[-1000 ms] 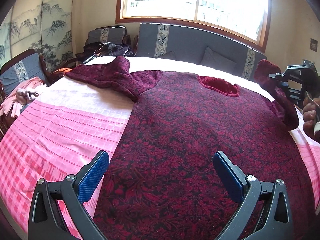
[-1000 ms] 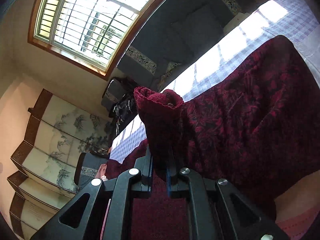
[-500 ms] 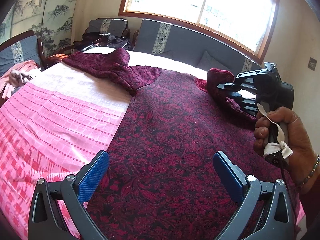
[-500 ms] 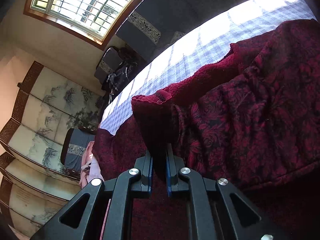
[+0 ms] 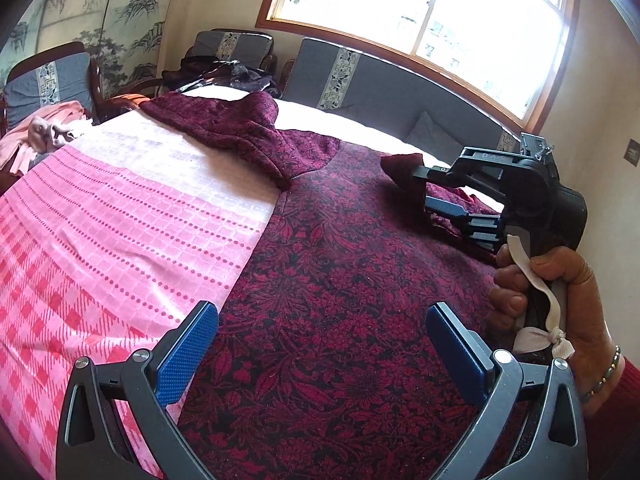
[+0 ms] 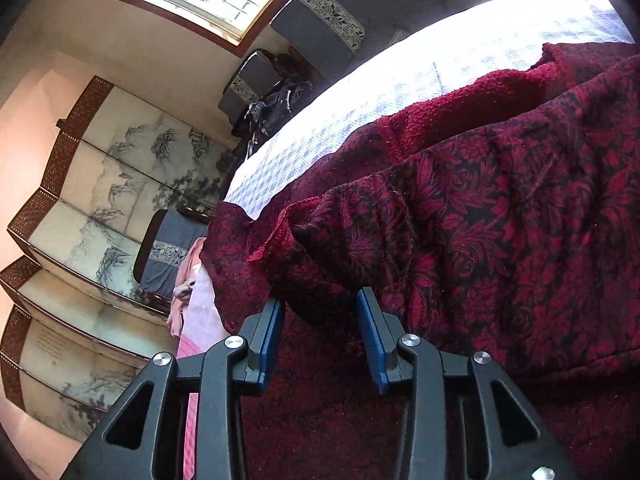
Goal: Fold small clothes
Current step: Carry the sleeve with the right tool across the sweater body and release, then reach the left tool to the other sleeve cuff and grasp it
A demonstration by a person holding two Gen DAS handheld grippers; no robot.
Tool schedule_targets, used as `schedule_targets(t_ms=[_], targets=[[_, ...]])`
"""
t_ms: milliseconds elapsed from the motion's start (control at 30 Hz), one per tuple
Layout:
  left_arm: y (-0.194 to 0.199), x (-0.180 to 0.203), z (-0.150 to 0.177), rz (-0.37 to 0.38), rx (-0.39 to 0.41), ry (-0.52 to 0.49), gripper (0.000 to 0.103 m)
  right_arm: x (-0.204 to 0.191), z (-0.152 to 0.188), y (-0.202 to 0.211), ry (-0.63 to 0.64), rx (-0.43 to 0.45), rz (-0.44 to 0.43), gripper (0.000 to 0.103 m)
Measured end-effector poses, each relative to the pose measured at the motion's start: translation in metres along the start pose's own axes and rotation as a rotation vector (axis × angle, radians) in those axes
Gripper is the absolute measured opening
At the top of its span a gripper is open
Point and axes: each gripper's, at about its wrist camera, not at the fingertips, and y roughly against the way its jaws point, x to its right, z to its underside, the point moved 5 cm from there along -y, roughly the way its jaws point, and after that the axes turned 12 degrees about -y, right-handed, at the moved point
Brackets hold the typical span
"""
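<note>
A dark red floral garment [image 5: 340,280] lies spread flat on the pink bedsheet [image 5: 120,232]. My left gripper [image 5: 322,316] hovers open over its near hem, with nothing between the blue pads. My right gripper [image 5: 430,190], held by a hand [image 5: 548,292], sits low over the garment's right shoulder. Its jaws are opening, and the right sleeve's cuff [image 6: 304,240] lies slack between them, folded in over the garment's body [image 6: 500,220]. In the right wrist view the right gripper [image 6: 319,300] shows a clear gap between its pads. The other sleeve [image 5: 224,120] lies stretched out at the far left.
Pink clothes [image 5: 44,128] are heaped on a chair at the left edge. A dark pile of clothing [image 5: 228,76] lies on a chair behind the bed. Grey cushioned seat backs [image 5: 380,92] stand under the window, and a painted folding screen [image 6: 100,200] is at the left.
My right gripper carried the sleeve cuff leftward and down across the garment, then parted its jaws so the cuff slumped. The left gripper stayed put, rolling slightly.
</note>
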Motion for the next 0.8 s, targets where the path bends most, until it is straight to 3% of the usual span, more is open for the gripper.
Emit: schedule_targets(t_ms=[67,100,167,233,300,433,500,600,667,800], targets=[[0.000,-0.001,0.001,0.001,-0.004,0.006,0.103,-0.004,0.003,0.014,-0.020,-0.011,-0.086,0.038],[-0.001,-0.001,0.001,0.002,-0.008,0.009,0.103,-0.005,0.004,0.025,-0.027,-0.006,-0.120,0.044],[-0.001,-0.002,0.002,0.005,-0.011,0.012,0.103,-0.004,0.006,0.051,-0.029,0.029,-0.142,0.054],[-0.001,-0.003,0.001,0.008,-0.012,0.011,0.103,-0.001,0.011,0.076,-0.022,0.051,-0.138,0.056],[-0.001,-0.002,0.000,0.016,-0.015,0.001,0.103,0.004,0.020,0.094,0.016,0.062,-0.051,0.056],[0.003,-0.007,-0.014,0.030,-0.043,-0.027,0.103,0.022,0.044,0.111,0.242,0.148,0.421,0.057],[0.006,-0.019,-0.031,0.038,-0.046,-0.013,0.103,0.032,0.053,0.115,0.330,0.174,0.549,0.058],[0.004,-0.054,-0.065,0.095,-0.046,0.037,0.102,0.040,0.056,0.116,0.393,0.209,0.639,0.068],[-0.002,-0.084,-0.089,0.125,-0.030,0.072,0.102,0.049,0.057,0.116,0.369,0.198,0.613,0.068],[-0.035,-0.147,-0.135,0.082,-0.058,0.055,0.102,0.060,0.066,0.113,0.359,0.207,0.608,0.072]])
